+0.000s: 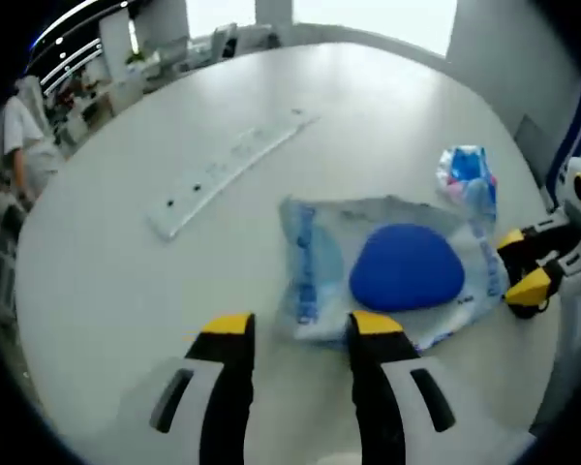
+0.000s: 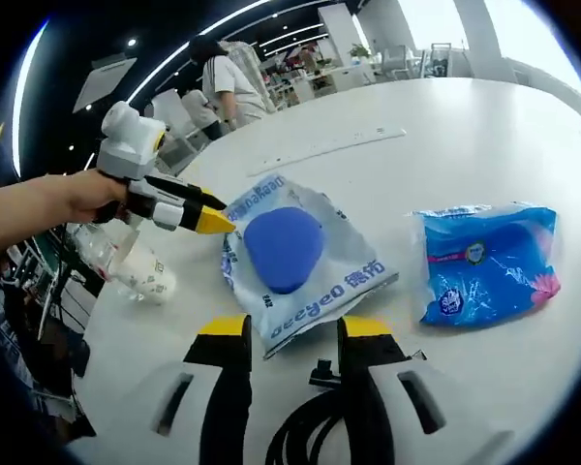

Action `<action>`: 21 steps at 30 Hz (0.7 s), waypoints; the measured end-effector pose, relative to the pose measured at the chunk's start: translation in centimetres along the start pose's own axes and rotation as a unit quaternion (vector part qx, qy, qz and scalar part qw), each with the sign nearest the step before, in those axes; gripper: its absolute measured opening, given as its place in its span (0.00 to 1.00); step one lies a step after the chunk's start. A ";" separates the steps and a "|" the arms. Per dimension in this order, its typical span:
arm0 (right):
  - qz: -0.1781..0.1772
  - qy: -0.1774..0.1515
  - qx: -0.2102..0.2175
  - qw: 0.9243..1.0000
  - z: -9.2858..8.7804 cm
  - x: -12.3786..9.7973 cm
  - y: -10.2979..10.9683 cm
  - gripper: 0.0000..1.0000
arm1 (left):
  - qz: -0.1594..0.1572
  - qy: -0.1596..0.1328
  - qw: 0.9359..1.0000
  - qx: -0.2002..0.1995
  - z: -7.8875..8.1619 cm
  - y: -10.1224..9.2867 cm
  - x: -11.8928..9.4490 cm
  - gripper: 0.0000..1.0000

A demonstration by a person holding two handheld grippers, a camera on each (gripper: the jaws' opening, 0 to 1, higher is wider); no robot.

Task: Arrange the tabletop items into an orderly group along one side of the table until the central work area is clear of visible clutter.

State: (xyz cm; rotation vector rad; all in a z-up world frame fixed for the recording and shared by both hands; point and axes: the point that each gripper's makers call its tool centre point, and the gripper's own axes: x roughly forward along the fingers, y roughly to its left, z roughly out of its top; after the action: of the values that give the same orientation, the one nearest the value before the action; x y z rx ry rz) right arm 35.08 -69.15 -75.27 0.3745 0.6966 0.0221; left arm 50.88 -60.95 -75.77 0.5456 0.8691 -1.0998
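Left gripper view: the left tool [image 1: 300,329] hangs over the pale tabletop [image 1: 126,281] with its yellow-tipped jaws spread and nothing between them. Just ahead of the tips lies a clear plastic packet [image 1: 387,271] with blue print, flat on the tabletop; inside it sits a rounded blue pad [image 1: 407,268]. Beyond it, near the far edge, lies a smaller blue packet [image 1: 468,174], apart from the first. A long white strip [image 1: 228,170] lies aslant toward the middle of the tabletop, well apart from both packets. The right tool [image 1: 523,266] comes in from the right, its yellow tips right at the clear packet's edge; whether they touch it cannot be told. A person [image 1: 15,136] stands in the far background.

Right gripper view: the right tool [image 2: 292,334] is low over the tabletop, jaws spread, empty, with the clear packet's near edge just ahead. The blue pad shows through its wrapper. To the right, apart from it, lies the blue packet; contents unclear. A black cable [image 2: 315,421] loops between the jaws. The left tool, held in a hand [image 2: 73,199], points at the clear packet's far corner; its jaw gap cannot be told here. A crumpled clear bag [image 2: 140,271] lies below it.
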 end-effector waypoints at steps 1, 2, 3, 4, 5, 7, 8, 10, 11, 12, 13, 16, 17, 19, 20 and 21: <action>-0.001 0.001 0.002 1.000 -0.1 0.0 0.0 0.30 | -0.001 -0.002 1.000 -0.004 0.0 0.0 0.1 0.35; -0.001 0.003 0.003 1.000 -0.2 0.1 -0.1 0.28 | -0.007 -0.008 1.000 -0.018 0.1 -0.1 0.2 0.34; -0.001 0.003 0.003 1.000 -0.2 0.1 -0.1 0.24 | -0.008 -0.009 1.000 -0.021 0.2 -0.1 0.3 0.33; -0.002 0.007 0.004 1.000 -0.4 0.2 -0.2 0.21 | -0.011 -0.009 1.000 -0.027 0.2 -0.1 0.4 0.32; -0.001 0.008 0.006 1.000 -0.5 0.3 -0.2 0.19 | -0.012 -0.010 1.000 -0.026 0.2 -0.1 0.5 0.31; 0.004 0.007 0.012 1.000 -0.5 0.4 0.0 0.16 | -0.014 -0.010 1.000 -0.019 0.3 -0.4 0.6 0.29; 0.008 0.008 0.016 1.000 -0.5 0.5 0.1 0.14 | -0.012 -0.017 1.000 -0.011 0.5 -0.4 0.7 0.26; 0.012 0.008 0.023 1.000 -0.4 0.6 0.2 0.10 | -0.010 -0.014 1.000 0.001 0.5 -0.5 0.8 0.24; 0.016 0.010 0.028 0.999 -0.4 0.6 0.3 0.08 | -0.011 -0.012 1.000 0.000 0.5 -0.7 0.8 0.22; 0.019 0.011 0.033 0.999 -0.4 0.7 0.4 0.07 | -0.011 -0.010 1.000 0.000 0.5 -0.8 0.9 0.21; 0.016 0.011 0.034 0.999 -0.3 0.7 0.3 0.06 | -0.012 -0.009 1.000 0.000 0.5 -0.8 0.9 0.20; 0.016 0.013 0.039 0.999 -0.4 0.6 0.3 0.01 | 0.010 -0.006 1.000 0.009 0.6 -0.3 0.7 0.04; 0.013 0.009 0.033 0.999 -0.2 0.4 0.3 0.01 | 0.001 -0.005 1.000 0.012 0.6 -0.7 0.6 0.03; 0.010 0.014 0.032 0.999 -0.2 0.3 0.3 0.00 | -0.001 0.003 1.000 0.023 0.4 -0.8 0.5 0.02; 0.011 0.012 0.031 0.999 -0.1 0.3 0.4 0.00 | 0.000 0.004 1.000 0.025 0.4 -0.8 0.4 0.02; 0.010 0.011 0.030 0.999 0.0 0.2 0.4 0.00 | 0.000 0.005 1.000 0.025 0.4 -0.8 0.4 0.01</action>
State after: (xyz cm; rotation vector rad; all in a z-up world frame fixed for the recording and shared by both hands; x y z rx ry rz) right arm 35.27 -68.78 -75.23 0.4398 0.7159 0.0246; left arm 50.31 -61.76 -75.84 0.5924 0.8524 -1.1227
